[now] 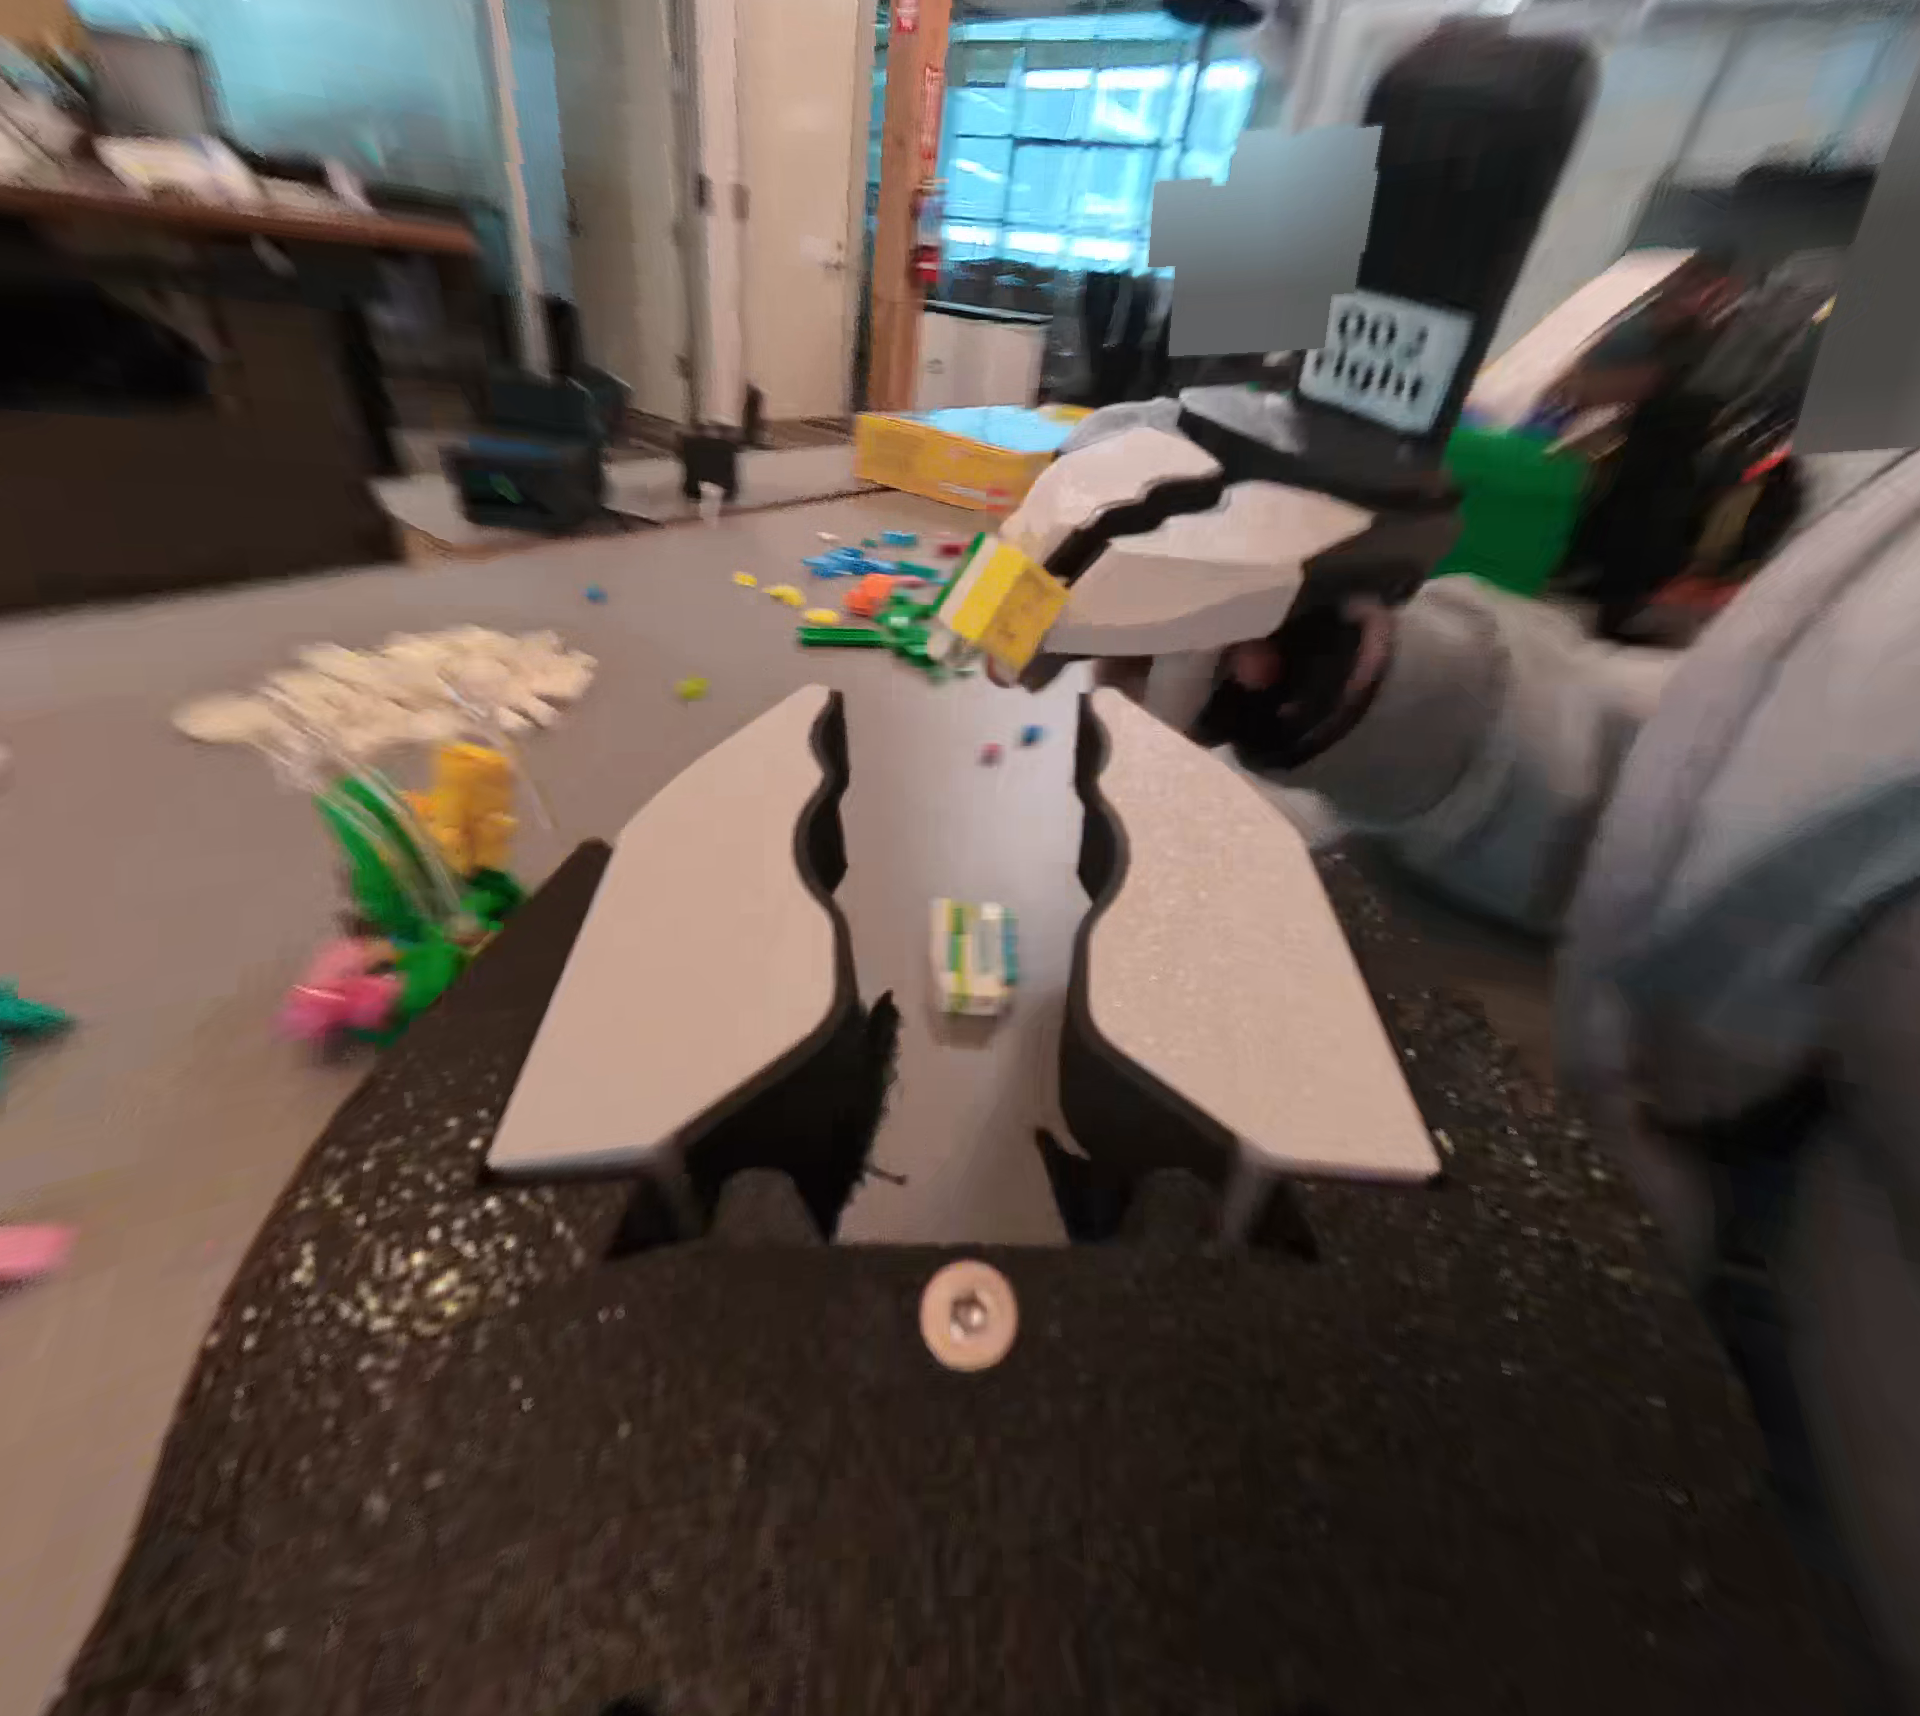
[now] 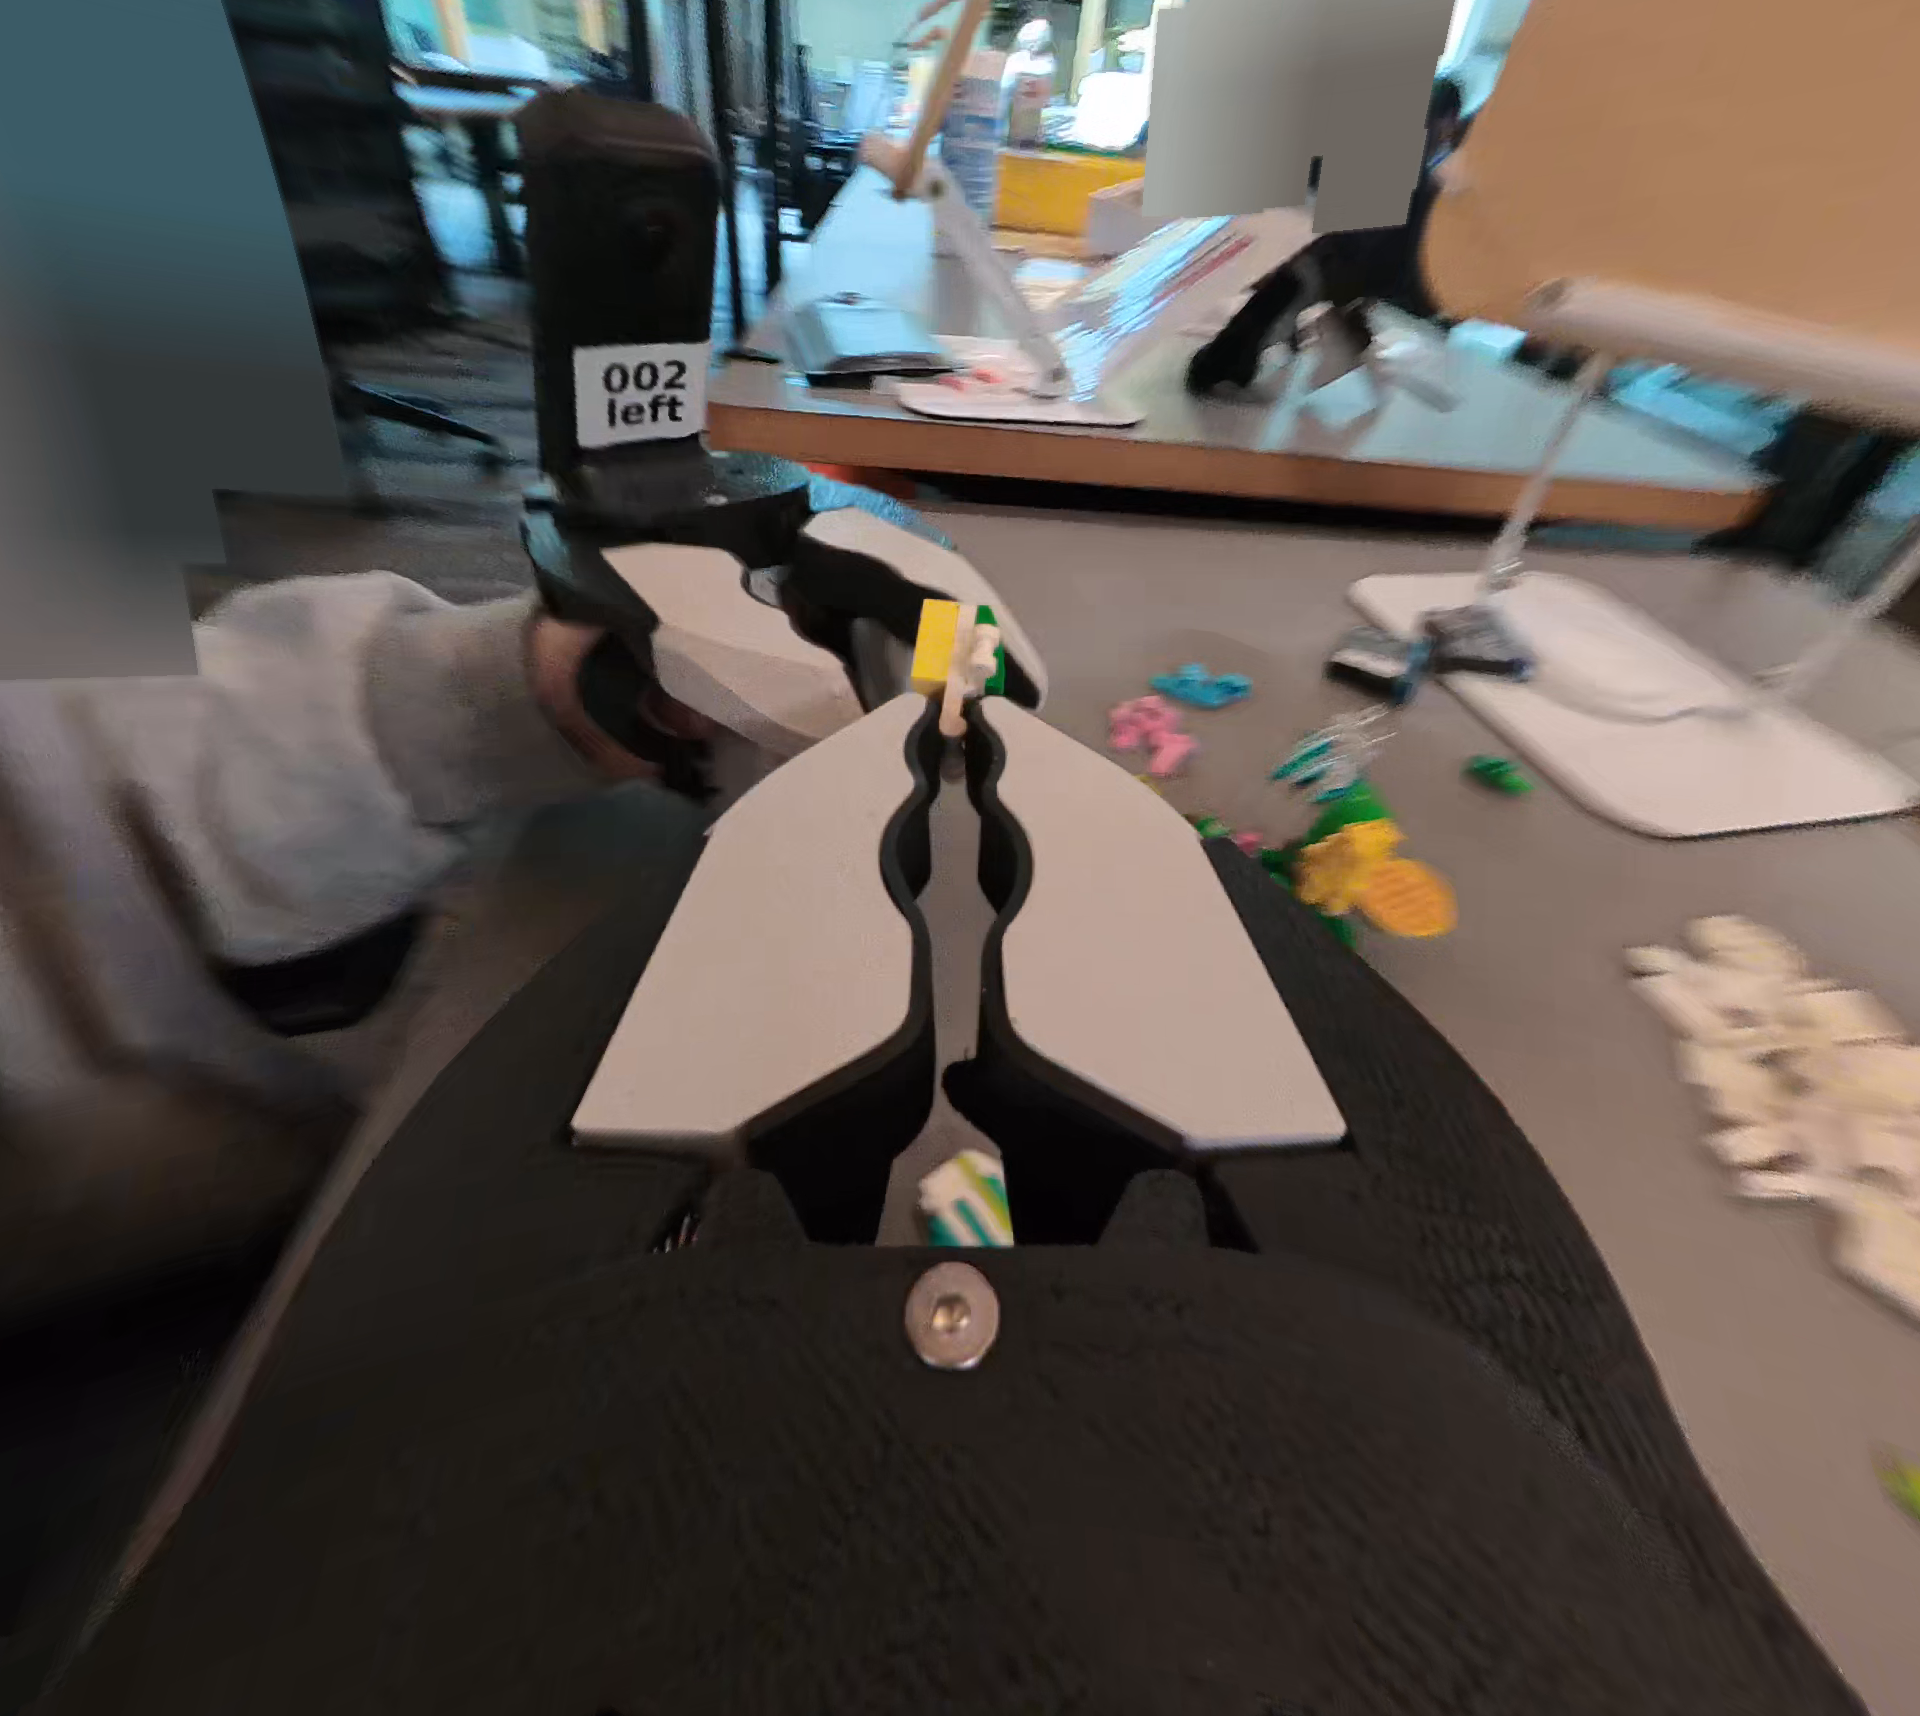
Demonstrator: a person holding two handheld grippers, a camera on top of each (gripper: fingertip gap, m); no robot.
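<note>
Right gripper [image 2: 951, 716] clenched on small brick assembly [image 2: 956, 656] of yellow, white and green, pads pinching its white tab at frame centre. Left gripper [image 1: 961, 710] released, jaws spread, bare, just beside assembly. On grey table [image 1: 312, 1095]: striped block [image 1: 974, 954] below, loose bricks [image 1: 862, 591] beyond, white pieces [image 1: 416, 690] at left.

A wooden post [image 1: 920, 108] rises beside pale doors [image 1: 800, 149], with bright windows [image 1: 1081, 149] glowing behind it. Across the grey floor stands a long wood-edged table [image 2: 1195, 461], and a dark counter [image 1: 208, 336] lines the far side.
</note>
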